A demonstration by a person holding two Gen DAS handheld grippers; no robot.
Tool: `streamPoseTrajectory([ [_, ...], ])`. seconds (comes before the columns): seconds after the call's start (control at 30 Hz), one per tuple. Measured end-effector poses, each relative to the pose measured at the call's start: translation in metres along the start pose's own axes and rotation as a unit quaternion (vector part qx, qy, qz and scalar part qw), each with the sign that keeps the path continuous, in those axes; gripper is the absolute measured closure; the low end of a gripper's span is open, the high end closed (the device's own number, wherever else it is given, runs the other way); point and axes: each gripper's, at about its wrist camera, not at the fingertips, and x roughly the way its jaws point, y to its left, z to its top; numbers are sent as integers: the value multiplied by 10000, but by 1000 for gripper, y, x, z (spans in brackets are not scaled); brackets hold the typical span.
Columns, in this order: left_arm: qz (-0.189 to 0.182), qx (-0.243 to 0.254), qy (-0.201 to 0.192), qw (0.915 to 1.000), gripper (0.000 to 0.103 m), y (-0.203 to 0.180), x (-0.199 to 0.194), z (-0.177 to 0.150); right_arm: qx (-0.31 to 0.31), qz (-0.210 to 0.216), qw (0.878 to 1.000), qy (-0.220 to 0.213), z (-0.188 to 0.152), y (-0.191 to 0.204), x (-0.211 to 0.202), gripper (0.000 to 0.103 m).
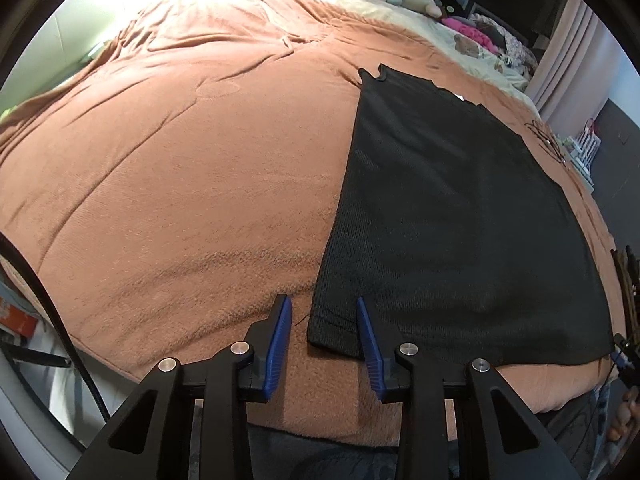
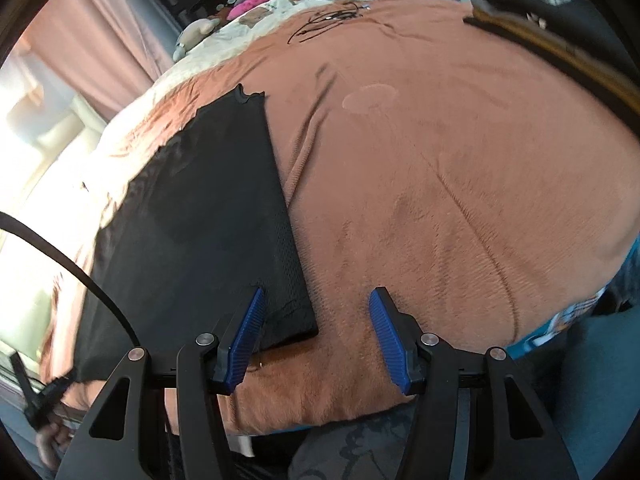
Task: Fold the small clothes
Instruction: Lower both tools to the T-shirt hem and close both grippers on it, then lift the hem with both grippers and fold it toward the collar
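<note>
A black mesh garment (image 1: 448,208) lies flat as a long folded rectangle on the brown blanket (image 1: 180,184). My left gripper (image 1: 323,306) is open, its jaws astride the garment's near left corner just above the blanket. In the right wrist view the same garment (image 2: 208,216) lies at the left. My right gripper (image 2: 317,299) is open, its jaws astride the garment's near right corner, with the left fingertip (image 2: 256,300) over the cloth and the right one over the brown blanket (image 2: 460,160).
The bed's near edge runs just below both grippers. A thin black cable (image 2: 328,20) lies on the blanket at the far end. Pillows, soft toys and pink clothes (image 1: 472,32) pile beyond the cream sheet. Curtains hang behind.
</note>
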Motion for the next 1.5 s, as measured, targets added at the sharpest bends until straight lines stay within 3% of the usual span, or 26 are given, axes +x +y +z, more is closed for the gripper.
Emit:
streamPoseTrajectory([
  [0.1,-29,3,-1,10000,81,0,2,0,119,172,9998,-14,-1,-9,-5,50],
  [0.23,-43,63,-4,10000,95,-2,1,0,349,666,9970,156,-4,-23,-4,67],
  [0.3,-20,61,-24,10000,97,-1,0,2,545,886,9943,238,-5,-32,1,67],
  [0.37,1,34,-57,10000,98,-1,-4,2,630,911,9936,227,-2,-40,4,77],
  [0.43,6,36,-105,9999,98,-1,-9,1,805,1009,9914,231,2,-49,3,92],
  [0.5,-8,28,-165,9999,98,-2,-15,1,905,1140,9892,185,1,-59,-5,100],
  [1.0,-158,3,-637,9978,98,-7,-70,-4,628,1315,9889,-291,-23,-45,-51,102],
  [1.5,-381,62,-1192,9921,98,-2,-148,-48,327,1565,9852,-617,-58,-48,-113,102],
])
